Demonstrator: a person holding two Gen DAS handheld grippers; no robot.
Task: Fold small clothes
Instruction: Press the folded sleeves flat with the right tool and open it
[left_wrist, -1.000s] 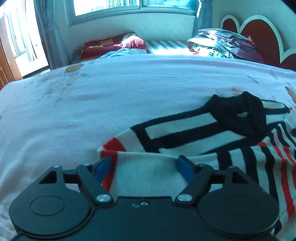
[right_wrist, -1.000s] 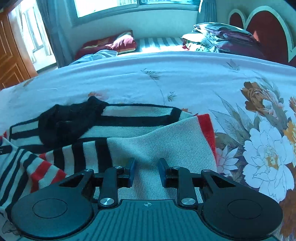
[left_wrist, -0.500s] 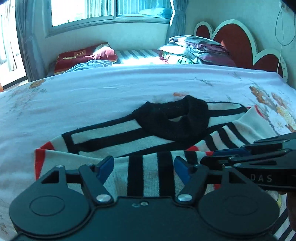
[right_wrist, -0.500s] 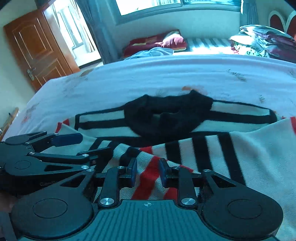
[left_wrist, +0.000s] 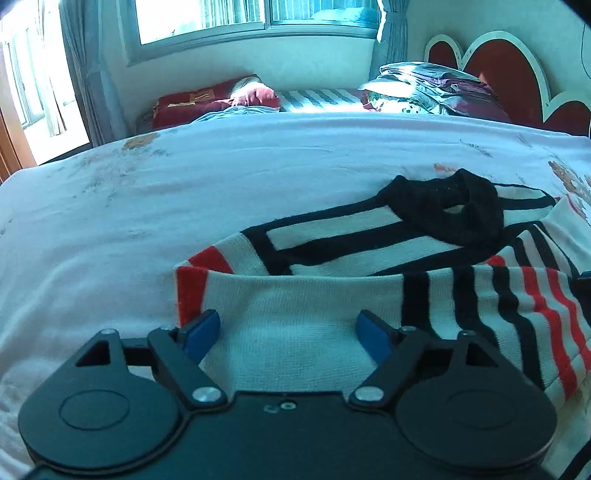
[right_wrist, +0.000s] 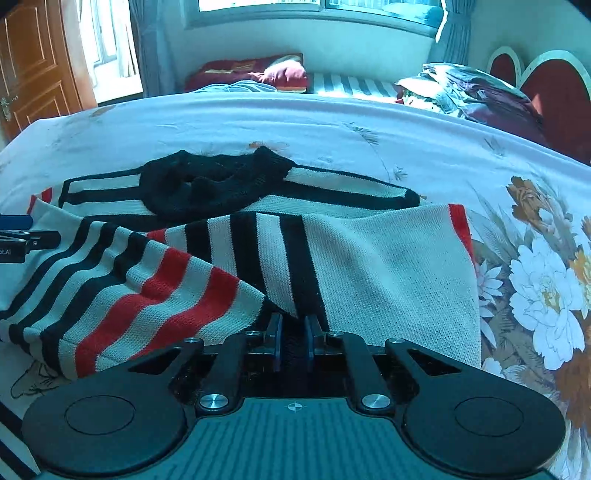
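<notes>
Sweater (right_wrist: 258, 236) is lying spread across the bed (left_wrist: 184, 192), its long axis running side to side in front of both grippers, with the black collar (left_wrist: 447, 210) on the edge farthest from them. Taking that collar as the landmark, the left gripper (left_wrist: 284, 330) is sitting below and to the left of it, over the plain white sleeve with the red cuff (left_wrist: 188, 291); its jaws are standing wide apart, released, with cloth lying between them but nothing pinched. The right gripper (right_wrist: 293, 341) is sitting below and to the right of the collar, at the near edge where a striped flap is overlapping the white panel; its jaws are drawn almost together on a fold of the knit, so it is probably gripping the sweater there, though the contact itself is hard to see. In the right wrist view the left gripper (right_wrist: 14, 232) is showing at the far left edge, level with the sleeve.

Judging from this, the next fold is likely turning on the left side: the sleeve is lying directly ahead of the open jaws, nearer to the left hand than the right, and would need closing on before being carried toward the collar
</notes>
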